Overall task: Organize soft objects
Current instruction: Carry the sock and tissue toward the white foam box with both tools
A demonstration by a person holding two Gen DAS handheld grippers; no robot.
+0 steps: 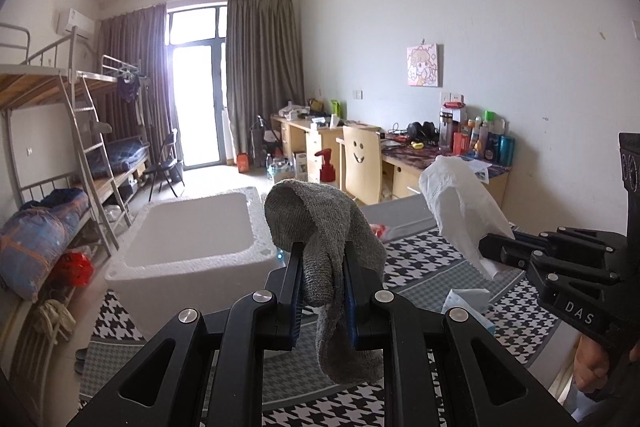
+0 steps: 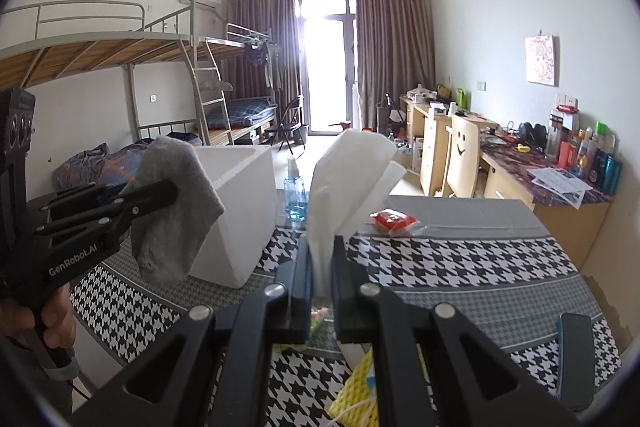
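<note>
My left gripper is shut on a grey knitted sock, which flops over the fingertips and hangs down between the jaws. From the right wrist the same sock dangles from the left gripper at the left. A white tissue stands up from my right gripper, which is shut on its lower end. In the left wrist view that tissue sticks out of the right gripper at the right. Both are held above the houndstooth-covered table, beside a white foam box.
On the table lie a red packet, a blue spray bottle, a tissue pack, a yellow mesh item and a dark phone. Bunk beds line the left wall, desks and a chair the right.
</note>
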